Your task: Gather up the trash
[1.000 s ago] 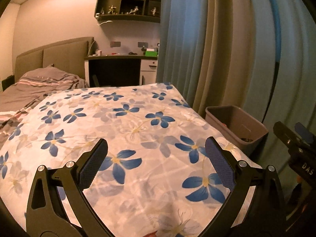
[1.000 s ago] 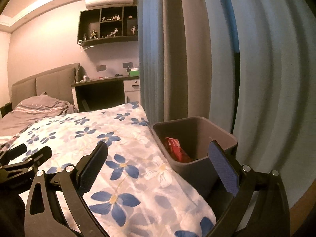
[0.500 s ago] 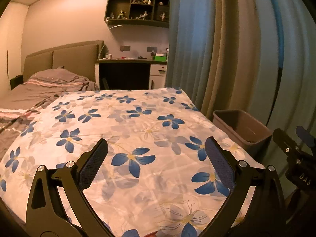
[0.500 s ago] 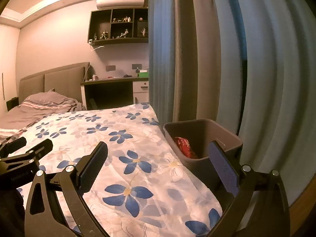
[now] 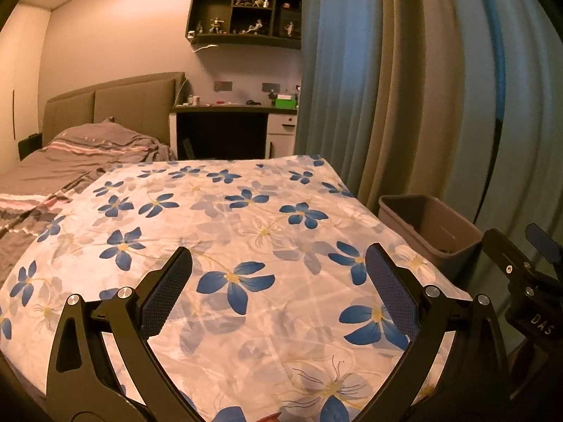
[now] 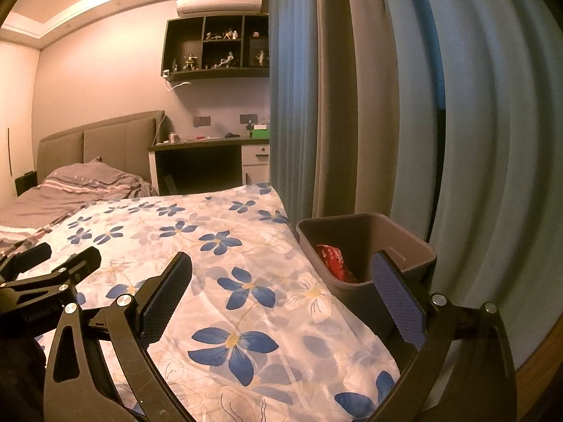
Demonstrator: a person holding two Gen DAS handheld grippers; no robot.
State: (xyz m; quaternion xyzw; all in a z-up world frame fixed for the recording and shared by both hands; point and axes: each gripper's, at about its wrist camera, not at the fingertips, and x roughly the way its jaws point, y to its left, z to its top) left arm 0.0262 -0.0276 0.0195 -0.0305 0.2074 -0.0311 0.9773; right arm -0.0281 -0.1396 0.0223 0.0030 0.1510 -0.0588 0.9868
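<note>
A grey trash bin point(image 6: 401, 242) stands on the floor between the bed and the curtain; it also shows in the left wrist view point(image 5: 427, 223). A red wrapper point(image 6: 332, 260) lies inside it. My left gripper point(image 5: 278, 274) is open and empty above the floral bedspread point(image 5: 218, 232). My right gripper point(image 6: 281, 277) is open and empty, over the bed's right edge near the bin. A small red scrap point(image 5: 271, 417) shows at the bottom edge of the left wrist view.
Blue-grey curtains point(image 6: 369, 105) hang right of the bin. A crumpled grey striped blanket point(image 5: 88, 147) lies at the headboard. A dark desk point(image 5: 225, 130) stands beyond the bed. The floral bedspread point(image 6: 218, 246) spreads below both grippers.
Both grippers have pulled back and risen a little, so more of the bed and room shows. Both stay open and empty. The wrapper stays in the bin.
</note>
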